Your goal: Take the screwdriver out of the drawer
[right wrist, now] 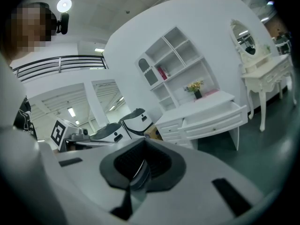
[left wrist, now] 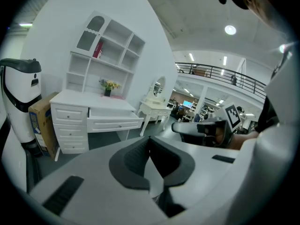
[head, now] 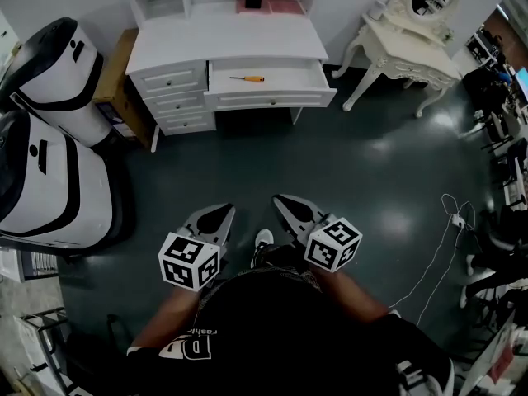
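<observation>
A screwdriver (head: 248, 78) with an orange handle lies in the open top drawer (head: 268, 97) of a white desk (head: 223, 40), far ahead of me. Both grippers are held low and close to my body, well short of the desk. My left gripper (head: 221, 214) has its jaws shut with nothing between them. So does my right gripper (head: 283, 202). The open drawer (left wrist: 115, 122) shows in the left gripper view, and the same drawer (right wrist: 216, 120) in the right gripper view, but the screwdriver is hidden there.
Two large white and black machines (head: 49, 147) stand at the left beside a cardboard box (head: 115, 73). A white dressing table (head: 408, 48) with a mirror is at the right. A white cable (head: 441, 254) runs over the dark floor (head: 330, 163) on the right.
</observation>
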`<control>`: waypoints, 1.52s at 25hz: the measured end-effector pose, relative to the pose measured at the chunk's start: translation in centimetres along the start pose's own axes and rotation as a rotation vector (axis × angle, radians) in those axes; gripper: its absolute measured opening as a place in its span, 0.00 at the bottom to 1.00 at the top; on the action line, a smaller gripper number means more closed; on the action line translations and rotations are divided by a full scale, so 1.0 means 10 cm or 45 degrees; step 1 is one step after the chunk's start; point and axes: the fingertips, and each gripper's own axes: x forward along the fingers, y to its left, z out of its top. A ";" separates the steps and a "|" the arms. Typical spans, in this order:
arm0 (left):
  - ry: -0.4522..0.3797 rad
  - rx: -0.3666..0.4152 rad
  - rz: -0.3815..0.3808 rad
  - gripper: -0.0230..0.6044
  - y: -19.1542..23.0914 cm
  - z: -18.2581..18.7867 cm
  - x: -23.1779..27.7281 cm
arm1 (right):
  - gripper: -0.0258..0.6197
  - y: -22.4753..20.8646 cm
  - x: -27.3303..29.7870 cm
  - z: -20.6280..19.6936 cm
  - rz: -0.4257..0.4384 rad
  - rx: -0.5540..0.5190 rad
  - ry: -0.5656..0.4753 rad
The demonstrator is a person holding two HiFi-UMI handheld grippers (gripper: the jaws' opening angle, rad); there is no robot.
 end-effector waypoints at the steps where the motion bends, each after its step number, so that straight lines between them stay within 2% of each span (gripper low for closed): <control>1: -0.002 -0.001 0.001 0.06 0.02 0.05 0.06 | 0.05 -0.06 0.03 0.04 0.002 0.001 0.002; 7: -0.025 -0.002 0.026 0.06 0.11 0.39 0.35 | 0.05 -0.33 0.23 0.38 0.037 -0.003 0.006; 14: -0.028 0.005 0.068 0.06 0.21 0.61 0.59 | 0.05 -0.56 0.39 0.63 0.088 -0.004 0.000; 18: -0.038 0.017 0.060 0.06 0.16 0.74 0.78 | 0.05 -0.73 0.41 0.75 0.091 -0.004 -0.006; 28: -0.043 0.019 0.067 0.06 0.15 0.95 1.18 | 0.05 -1.11 0.41 0.95 0.102 0.002 -0.020; 38: -0.017 0.044 0.066 0.06 0.11 1.00 1.35 | 0.05 -1.26 0.35 1.02 0.102 0.016 -0.041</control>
